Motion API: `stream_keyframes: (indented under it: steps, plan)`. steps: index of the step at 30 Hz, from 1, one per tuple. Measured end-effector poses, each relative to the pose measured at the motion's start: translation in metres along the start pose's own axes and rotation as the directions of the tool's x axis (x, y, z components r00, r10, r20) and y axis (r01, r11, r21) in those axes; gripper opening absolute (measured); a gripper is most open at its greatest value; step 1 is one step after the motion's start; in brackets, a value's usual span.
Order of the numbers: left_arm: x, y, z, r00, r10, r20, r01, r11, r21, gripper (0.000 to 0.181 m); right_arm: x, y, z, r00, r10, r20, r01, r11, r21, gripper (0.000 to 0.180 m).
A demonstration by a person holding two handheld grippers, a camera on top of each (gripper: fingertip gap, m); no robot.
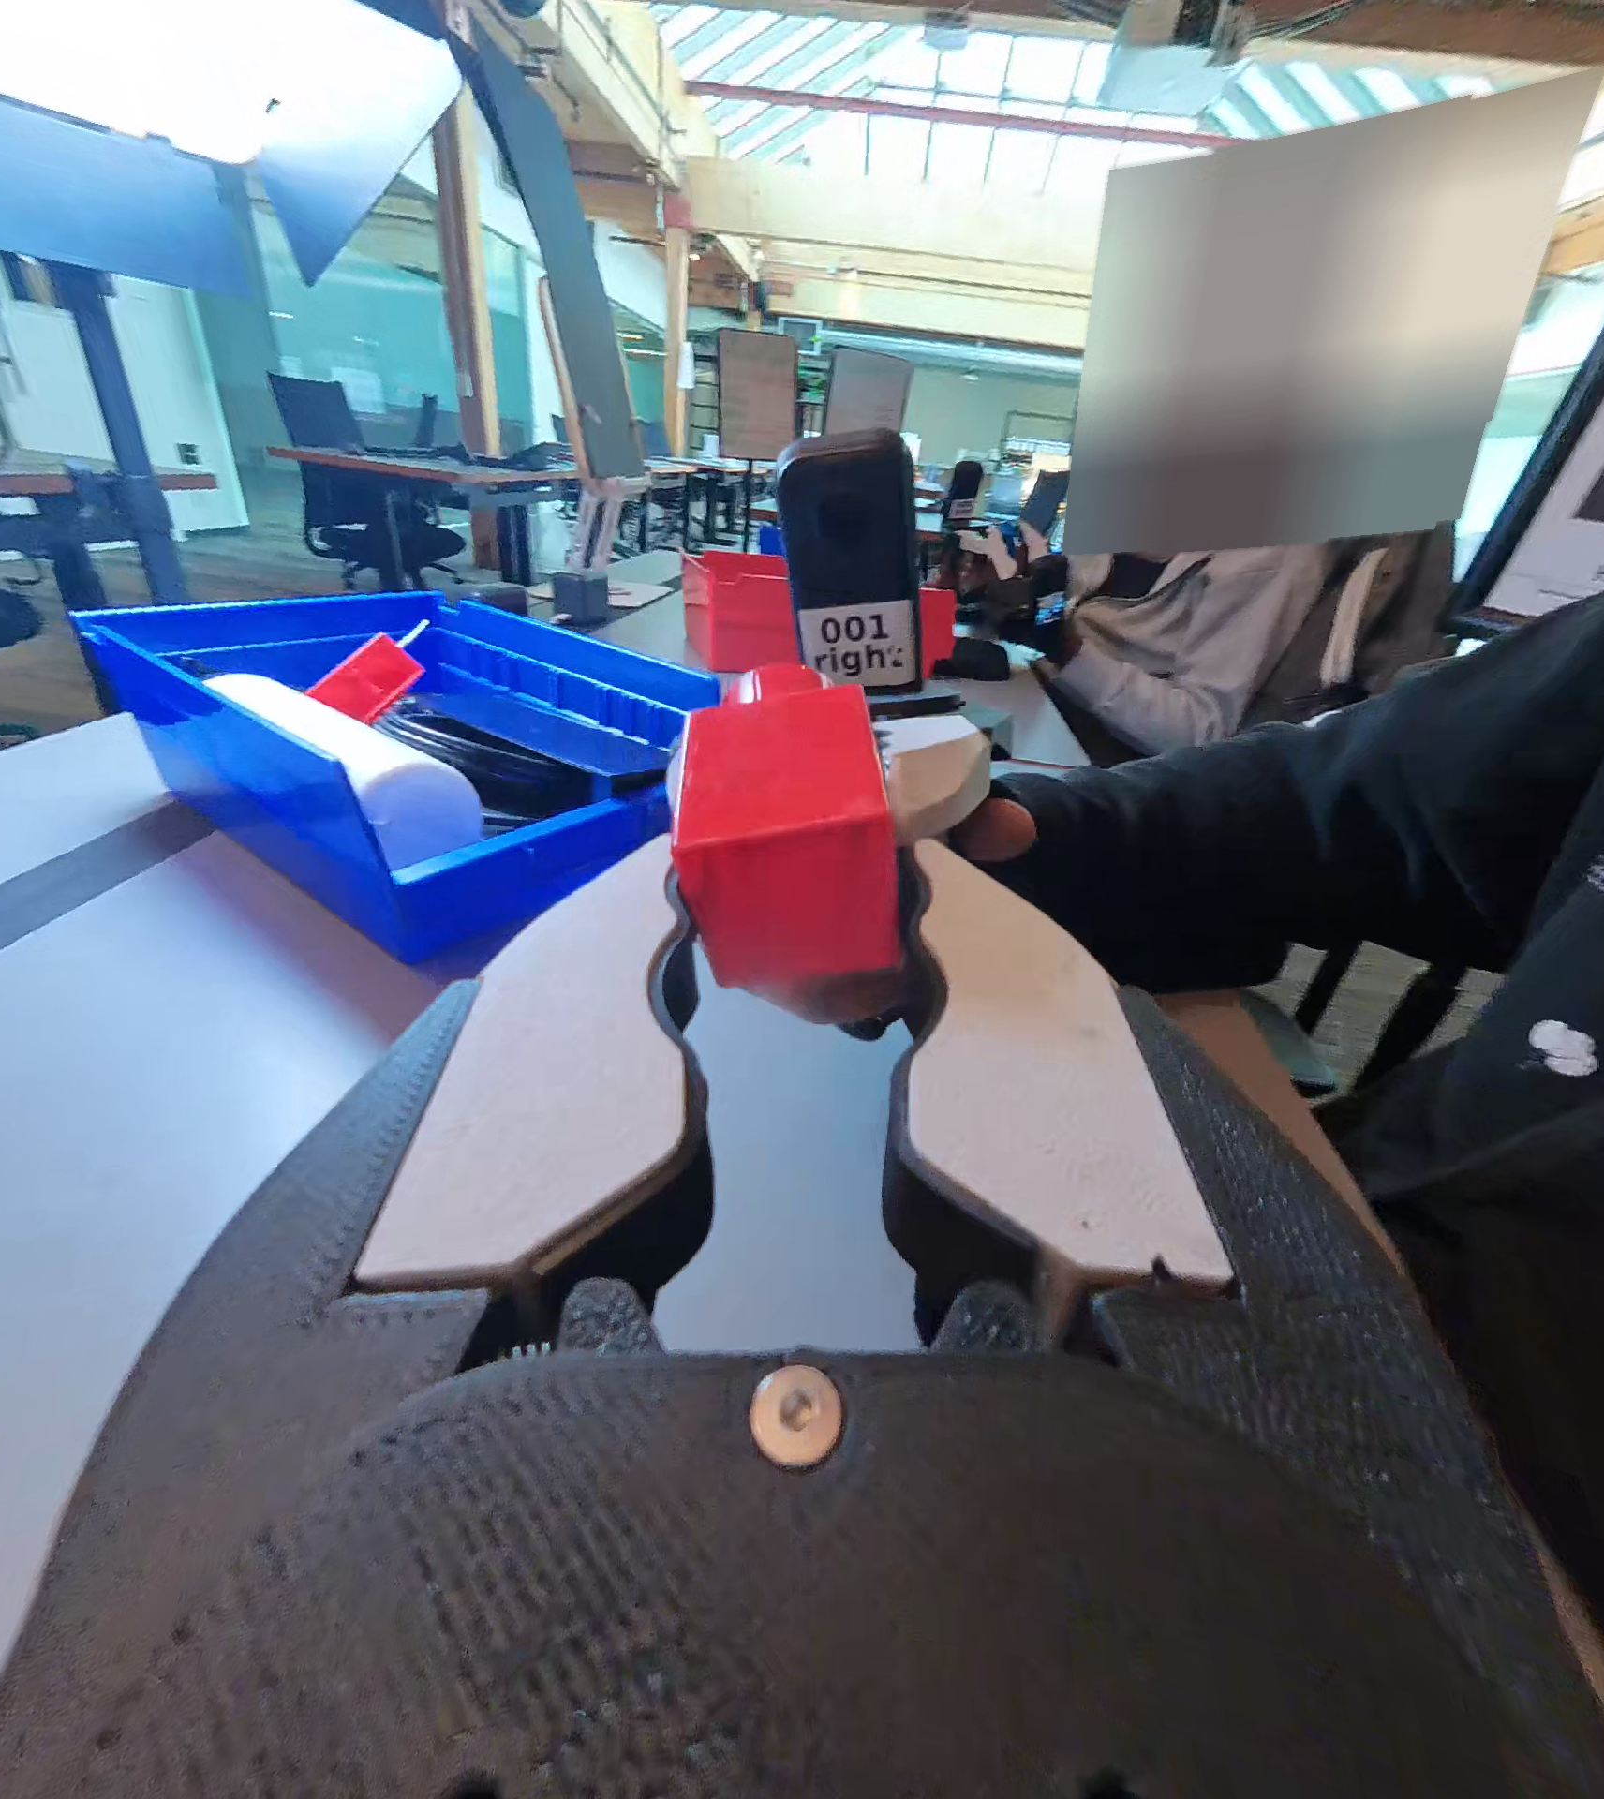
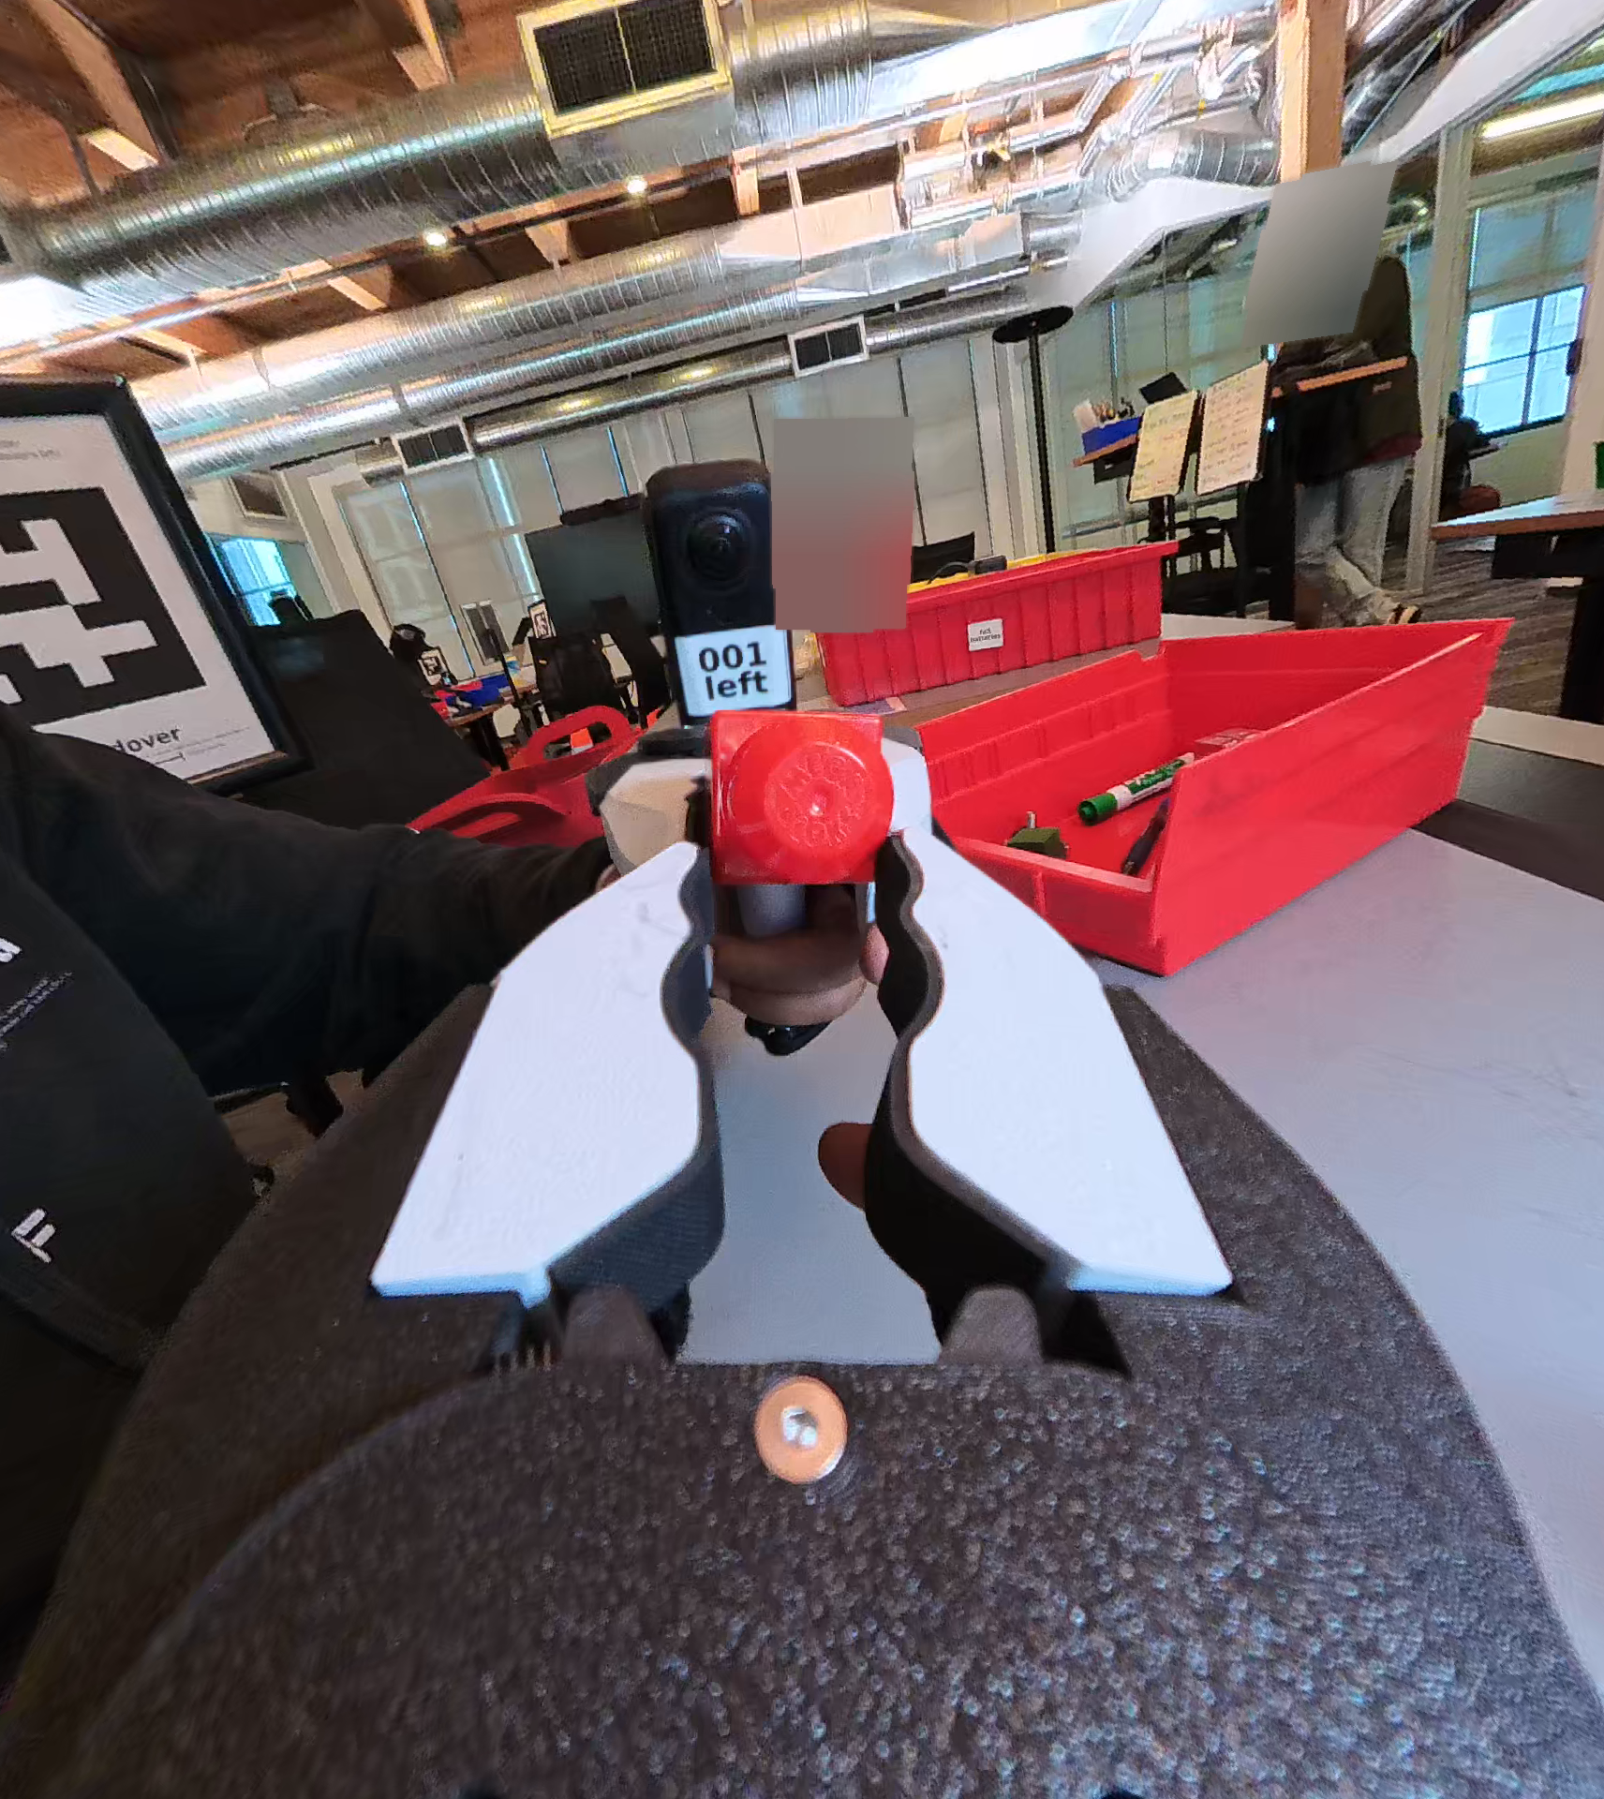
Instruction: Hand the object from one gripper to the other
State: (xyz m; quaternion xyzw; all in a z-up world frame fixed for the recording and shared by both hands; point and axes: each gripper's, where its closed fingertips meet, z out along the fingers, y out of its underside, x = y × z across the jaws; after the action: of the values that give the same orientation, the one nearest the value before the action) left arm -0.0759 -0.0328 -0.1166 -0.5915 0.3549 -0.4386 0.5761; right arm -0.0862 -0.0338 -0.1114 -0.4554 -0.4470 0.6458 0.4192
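Note:
A red block [image 1: 783,837] with a round stud on one end sits between both grippers above the grey table [image 1: 97,1071]. My left gripper [image 1: 788,905] is shut on its sides at the fingertips. In the right wrist view the block's stud end [image 2: 803,798] faces the camera, and my right gripper [image 2: 793,866] closes on it from the opposite side. The right gripper's white fingers [image 1: 934,779] show just behind the block in the left wrist view. The left gripper's fingers [image 2: 642,798] show behind it in the right wrist view.
A blue bin [image 1: 292,769] holding a white cylinder [image 1: 389,779] stands to the left. A red bin [image 2: 1265,876] with a green marker [image 2: 1134,784] stands to the right, with another red bin [image 2: 993,623] behind it. A black-sleeved arm [image 1: 1265,827] holds the right gripper. The tips of both grippers are at nearly the same place.

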Motion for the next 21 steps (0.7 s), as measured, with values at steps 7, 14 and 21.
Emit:
stream_keyframes:
  steps: [7, 14, 21]
  plan:
    - [0.001, 0.001, -0.005, 0.999, -0.032, -0.043, 0.031, 0.999, -0.017, 0.038, 0.001, 0.006, 0.001, 1.0, -0.017, 0.003, 0.018, 0.998, -0.054, 0.032]
    - [-0.003, -0.003, -0.008, 0.998, -0.053, -0.026, 0.052, 0.999, -0.014, 0.036, 0.004, 0.011, -0.001, 1.0, -0.001, -0.001, 0.0, 0.997, -0.074, 0.032]
    - [-0.007, 0.026, -0.015, 0.999, -0.017, -0.039, 0.007, 0.968, -0.251, 0.035, 0.013, 0.034, -0.006, 0.998, -0.059, -0.024, 0.05, 0.959, -0.278, 0.049]
